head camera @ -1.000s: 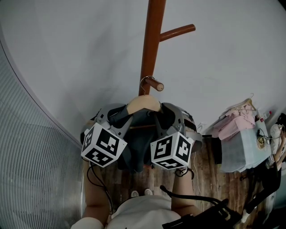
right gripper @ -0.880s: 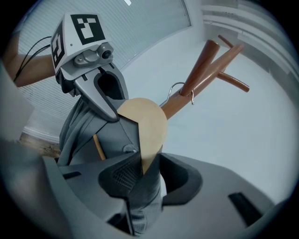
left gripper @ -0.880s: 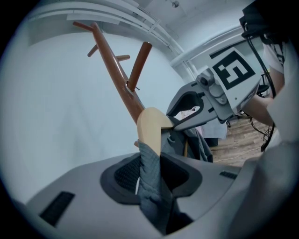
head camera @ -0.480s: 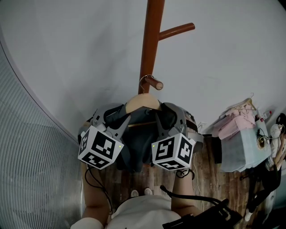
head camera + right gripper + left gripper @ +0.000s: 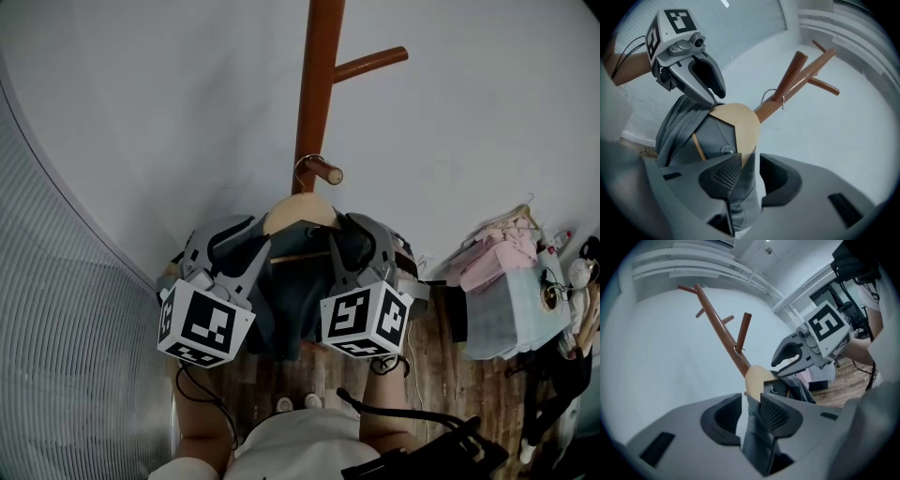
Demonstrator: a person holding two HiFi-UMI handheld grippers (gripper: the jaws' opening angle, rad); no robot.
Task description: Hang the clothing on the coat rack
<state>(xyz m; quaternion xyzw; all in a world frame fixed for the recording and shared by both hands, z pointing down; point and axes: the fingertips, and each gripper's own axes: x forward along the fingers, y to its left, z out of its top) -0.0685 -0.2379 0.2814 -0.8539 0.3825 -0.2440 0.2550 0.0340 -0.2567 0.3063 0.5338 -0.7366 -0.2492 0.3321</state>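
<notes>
Your left gripper [image 5: 750, 398] has its jaws closed on a fold of the dark grey garment [image 5: 757, 441]; the cloth runs between them and deep into the throat. Just beyond those jaw tips sits the pale wooden hanger [image 5: 758, 379] that carries the garment. Farther ahead, up and to the left of the jaws, rises the brown coat rack [image 5: 723, 331]. The hanger hangs from a short peg [image 5: 324, 172] on the rack, between your two grippers. Your right gripper [image 5: 750, 157] pinches the garment's other shoulder: cloth fills the gap between its jaws, the hanger's rounded end lies right at the tips, and the rack stands ahead, to their right.
</notes>
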